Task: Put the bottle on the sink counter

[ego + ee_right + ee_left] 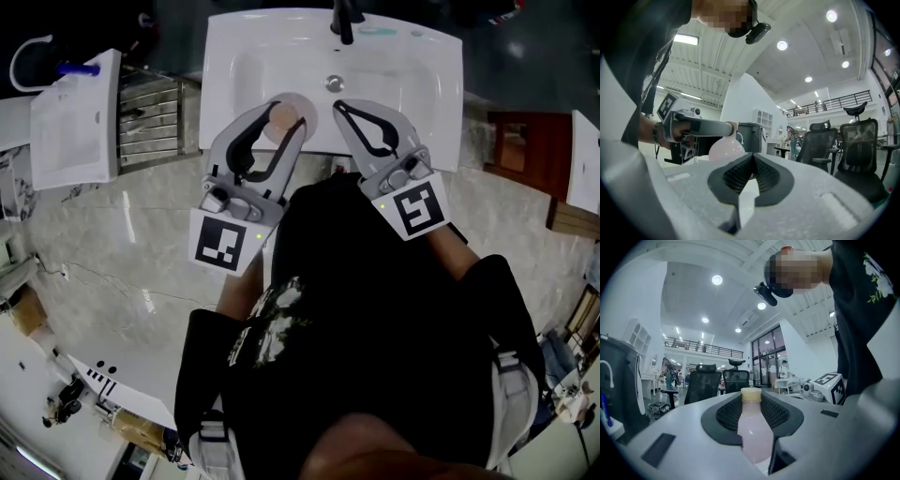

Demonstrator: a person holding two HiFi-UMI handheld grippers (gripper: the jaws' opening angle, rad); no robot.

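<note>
While both grippers reach level over a white ceramic sink basin (225, 56), the head view shows the left gripper (286, 111) clamped on a pale pink plastic bottle (278, 128) with a cream cap (284, 116). The bottle is cap uppermost, above the front part of the bowl and short of the round metal drain (335, 83). The right gripper (340, 106) lies just beside it, its jaws brought together at the tips with nothing between them. A black faucet (343, 21) stands at the basin's far rim. Grey marble-patterned floor (141, 244) lies to either side of the person's black shirt (375, 309).

Left gripper view: the bottle fills the gap between the two dark ribbed pads (727, 413), which press on its sides, and its cap rises near the jaw tips. Black office chairs (702, 383) stand beyond, and the right gripper's marker cube (830, 385) shows at the right.

Right gripper view: this gripper's own ribbed pads meet at their tips, leaving only a narrow, empty slit nearer the camera. At the left the other gripper appears in a hand (675, 130), with the bottle's rounded pink shoulder beneath its jaw.
</note>
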